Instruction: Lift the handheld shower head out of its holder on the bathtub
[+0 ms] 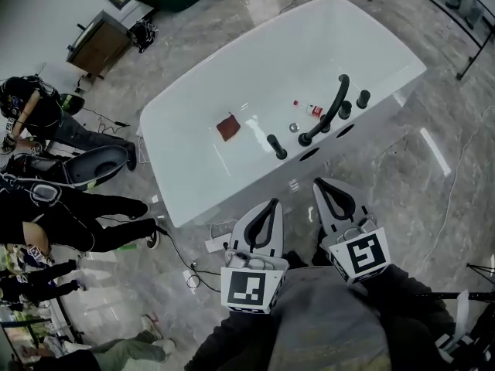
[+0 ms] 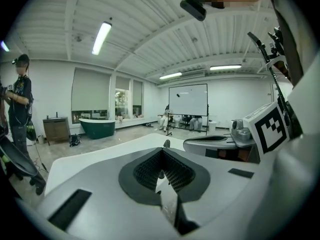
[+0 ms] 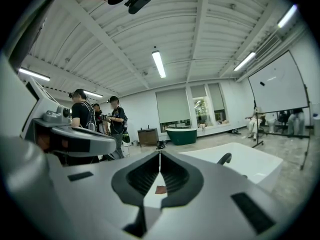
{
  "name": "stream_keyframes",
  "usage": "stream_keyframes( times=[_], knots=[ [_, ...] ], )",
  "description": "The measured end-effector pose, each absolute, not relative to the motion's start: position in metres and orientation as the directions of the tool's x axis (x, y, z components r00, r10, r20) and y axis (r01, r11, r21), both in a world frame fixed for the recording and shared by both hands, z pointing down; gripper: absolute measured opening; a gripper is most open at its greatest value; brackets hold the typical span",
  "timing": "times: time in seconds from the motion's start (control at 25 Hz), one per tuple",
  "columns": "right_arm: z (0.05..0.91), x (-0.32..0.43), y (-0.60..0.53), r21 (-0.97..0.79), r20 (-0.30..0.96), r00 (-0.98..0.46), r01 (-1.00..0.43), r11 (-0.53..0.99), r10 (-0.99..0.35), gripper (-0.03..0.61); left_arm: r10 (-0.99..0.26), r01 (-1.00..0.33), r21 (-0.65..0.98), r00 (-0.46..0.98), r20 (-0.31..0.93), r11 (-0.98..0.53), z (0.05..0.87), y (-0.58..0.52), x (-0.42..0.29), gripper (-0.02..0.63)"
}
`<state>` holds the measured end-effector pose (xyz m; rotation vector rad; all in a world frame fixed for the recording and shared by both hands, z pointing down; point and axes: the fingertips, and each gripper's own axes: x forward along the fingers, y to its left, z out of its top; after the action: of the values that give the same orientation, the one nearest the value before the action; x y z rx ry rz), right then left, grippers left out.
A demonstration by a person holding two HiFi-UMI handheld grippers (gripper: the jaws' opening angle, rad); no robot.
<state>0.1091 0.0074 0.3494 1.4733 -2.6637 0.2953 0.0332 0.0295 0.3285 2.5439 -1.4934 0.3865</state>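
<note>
Nearest, just short of the white oval bathtub (image 1: 232, 184), the left gripper (image 1: 272, 205) and the right gripper (image 1: 319, 184) both have their jaws pressed together, with nothing between them. On the bathtub's near rim, what looks like the slim black handheld shower head (image 1: 276, 147) still stands in its holder, beside the curved black spout (image 1: 325, 113). By my reading no part of the lift is done. Reaching, opening, gripping and raising all remain.
</note>
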Motion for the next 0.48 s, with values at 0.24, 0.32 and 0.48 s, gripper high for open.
stream_keyframes(
  times=[0.24,0.32,0.48],
  knots=[
    [0.353,0.106,-0.011,-0.127,0.176,-0.561,-0.828,0.546,-0.809,0.005,-0.854,-0.904,0.024,0.412,0.318,-0.427,0.333,0.022,0.022,0.002],
    [0.356,0.103,-0.020,-0.120,0.178,-0.563,-0.826,0.550,-0.807,0.005,-0.860,-0.912,0.031,0.397,0.321,-0.410,0.338,0.015,0.014,0.002],
    [0.361,0.097,-0.040,-0.111,0.187,-0.565,-0.825,0.554,-0.803,0.005,-0.865,-0.917,0.041,0.388,0.316,-0.397,0.343,-0.004,0.005,0.002]
  ],
)
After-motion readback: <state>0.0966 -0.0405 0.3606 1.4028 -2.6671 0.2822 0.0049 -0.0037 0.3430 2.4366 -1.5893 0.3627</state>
